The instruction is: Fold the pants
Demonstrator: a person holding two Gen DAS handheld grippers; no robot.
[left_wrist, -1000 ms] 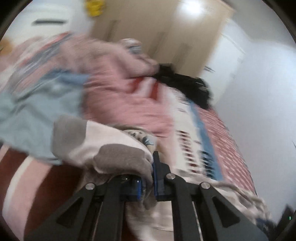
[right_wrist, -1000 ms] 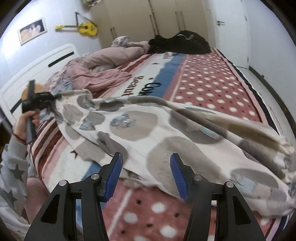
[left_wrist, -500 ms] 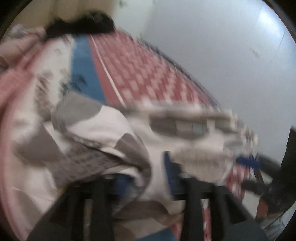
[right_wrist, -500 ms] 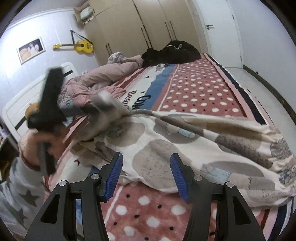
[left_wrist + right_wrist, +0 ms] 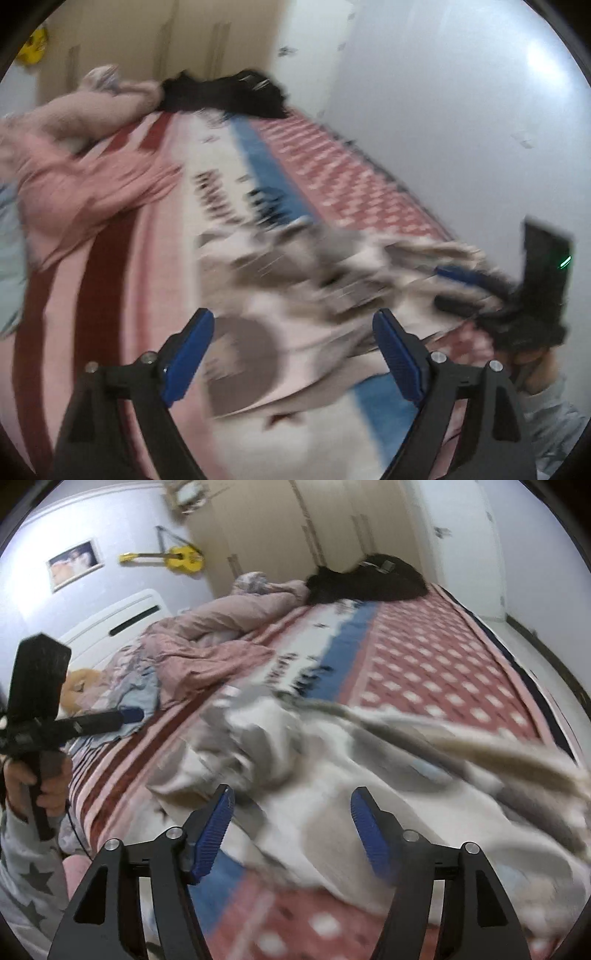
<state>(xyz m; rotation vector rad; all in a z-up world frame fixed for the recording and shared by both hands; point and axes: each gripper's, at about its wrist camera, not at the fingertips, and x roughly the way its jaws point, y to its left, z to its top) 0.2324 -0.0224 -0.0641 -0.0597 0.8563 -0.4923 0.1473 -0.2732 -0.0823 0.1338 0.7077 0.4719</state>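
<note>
Cream pants [image 5: 332,760] with grey blotches lie rumpled across the bed [image 5: 436,657] near its foot edge. Both the left gripper [image 5: 291,354] and the right gripper [image 5: 291,827] are opening, blue pads apart over the cloth, pressing nothing. A pink duvet [image 5: 207,646] is heaped toward the headboard.

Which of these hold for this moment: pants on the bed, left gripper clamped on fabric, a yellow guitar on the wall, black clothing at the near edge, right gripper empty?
1. The pants lie on the bed. True.
2. The left gripper is clamped on the fabric. False: its jaws are opening and stand apart, with no cloth pinched between them.
3. A yellow guitar hangs on the wall. True.
4. The black clothing lies at the bed's near edge. False: it is at the far end, by the wardrobe.
5. The right gripper holds nothing. True: its jaws are opening over the pants.
</note>
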